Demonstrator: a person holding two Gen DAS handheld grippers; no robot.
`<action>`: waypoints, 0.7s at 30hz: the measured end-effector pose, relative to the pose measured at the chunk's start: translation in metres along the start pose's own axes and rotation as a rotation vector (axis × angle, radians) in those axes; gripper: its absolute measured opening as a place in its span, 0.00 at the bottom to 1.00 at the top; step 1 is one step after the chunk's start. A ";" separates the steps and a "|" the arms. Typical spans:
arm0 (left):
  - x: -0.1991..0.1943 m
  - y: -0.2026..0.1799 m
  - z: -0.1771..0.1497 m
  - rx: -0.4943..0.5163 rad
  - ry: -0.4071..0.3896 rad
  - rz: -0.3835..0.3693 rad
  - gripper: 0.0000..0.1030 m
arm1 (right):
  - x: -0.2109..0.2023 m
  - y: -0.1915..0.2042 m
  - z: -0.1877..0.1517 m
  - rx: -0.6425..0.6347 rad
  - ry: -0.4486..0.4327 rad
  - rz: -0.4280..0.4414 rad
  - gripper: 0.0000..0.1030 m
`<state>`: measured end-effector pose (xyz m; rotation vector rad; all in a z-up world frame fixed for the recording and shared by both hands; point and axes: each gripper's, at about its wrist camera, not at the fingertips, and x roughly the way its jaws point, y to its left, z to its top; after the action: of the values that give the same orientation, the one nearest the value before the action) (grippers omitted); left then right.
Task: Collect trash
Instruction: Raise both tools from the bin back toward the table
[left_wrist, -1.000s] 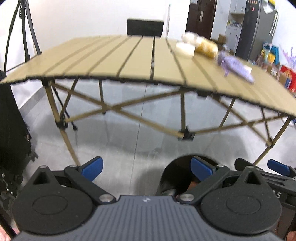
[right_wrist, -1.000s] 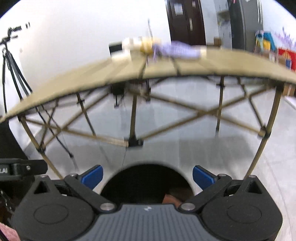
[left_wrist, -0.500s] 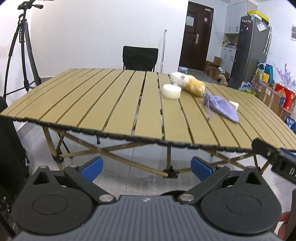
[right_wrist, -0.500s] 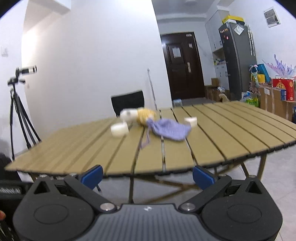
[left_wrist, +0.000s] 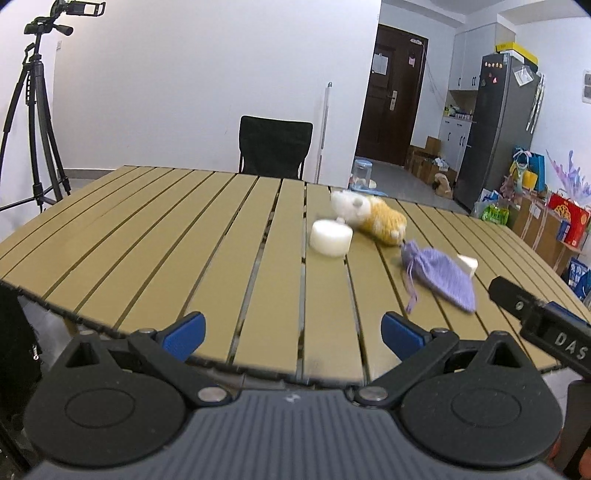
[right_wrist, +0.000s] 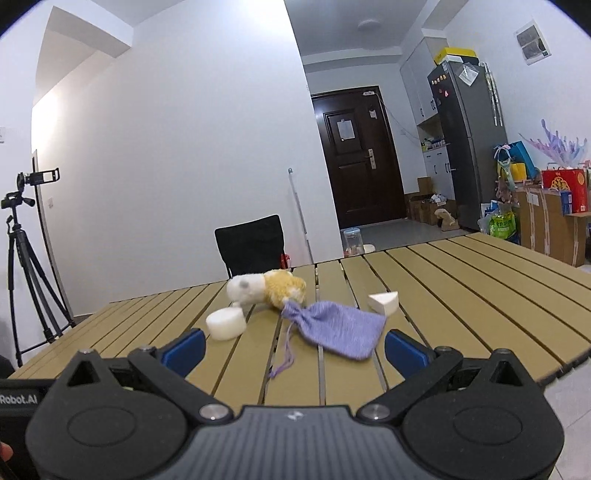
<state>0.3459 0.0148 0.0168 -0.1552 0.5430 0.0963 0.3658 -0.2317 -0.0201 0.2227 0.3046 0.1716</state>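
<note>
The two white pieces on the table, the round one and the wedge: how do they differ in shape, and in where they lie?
The round piece is a short cylinder; the wedge is a triangular block with a sharp edge. In the right wrist view, the round piece lies left of the pouch, below the plush toy; the wedge lies at the pouch's far right side. The round piece looks bigger. Both are plain white and rest on the table.

In the left view the pouch (left_wrist: 439, 275) hides most of the white wedge (left_wrist: 468, 264); the toy (left_wrist: 369, 216) blurs.
</note>
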 end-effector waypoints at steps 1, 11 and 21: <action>0.004 0.000 0.004 -0.004 -0.001 0.000 1.00 | 0.007 0.001 0.003 -0.007 0.003 -0.003 1.00; 0.057 -0.006 0.044 -0.037 0.001 0.013 1.00 | 0.085 0.007 0.025 -0.081 0.087 -0.008 1.00; 0.108 -0.015 0.070 -0.002 0.015 0.025 1.00 | 0.158 0.013 0.041 -0.153 0.235 -0.022 1.00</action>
<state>0.4756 0.0173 0.0216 -0.1513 0.5594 0.1199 0.5251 -0.1957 -0.0230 0.0474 0.5248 0.1986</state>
